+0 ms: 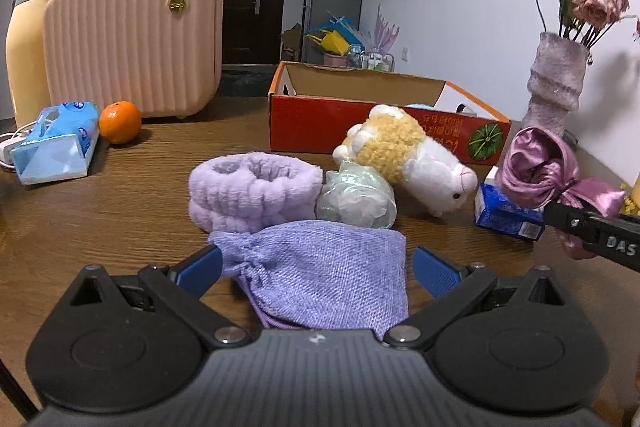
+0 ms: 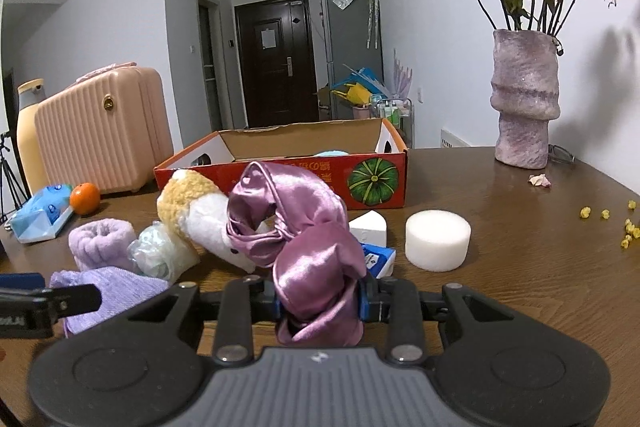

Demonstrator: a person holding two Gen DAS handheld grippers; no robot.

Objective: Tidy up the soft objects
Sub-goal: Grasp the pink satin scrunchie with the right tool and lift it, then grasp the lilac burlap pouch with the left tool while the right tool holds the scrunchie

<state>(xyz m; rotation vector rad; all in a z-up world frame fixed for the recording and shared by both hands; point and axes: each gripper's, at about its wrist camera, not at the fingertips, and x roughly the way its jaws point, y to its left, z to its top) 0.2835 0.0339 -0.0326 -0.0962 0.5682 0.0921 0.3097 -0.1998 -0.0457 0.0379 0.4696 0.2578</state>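
1. Far left of the brown wooden table [image 1: 120, 195]: a blue tissue pack [image 1: 56, 143] and an orange [image 1: 120, 121] lie in front of a pink ribbed case [image 1: 132, 43]. None is being handled.
2. Centre-left: the left gripper [image 1: 316, 267] stands wide open, its blue pads on either side of a lilac knitted drawstring pouch [image 1: 320, 275] without pressing it.
3. Behind the pouch: a fluffy lilac band [image 1: 252, 187], a pale green mesh puff [image 1: 356, 195] and a cream-and-white plush toy [image 1: 412, 159] lie bunched together.
4. Centre-right: the right gripper [image 2: 320, 301] is clamped on a shiny mauve satin scrunchie [image 2: 304, 239], held clear of the table.
5. Behind: an open red cardboard box [image 1: 320, 123], something pale blue already inside.
6. Judgement: the scrunchie is in transit. Next it needs carrying over the box rim before release; the left pads must close on the pouch.
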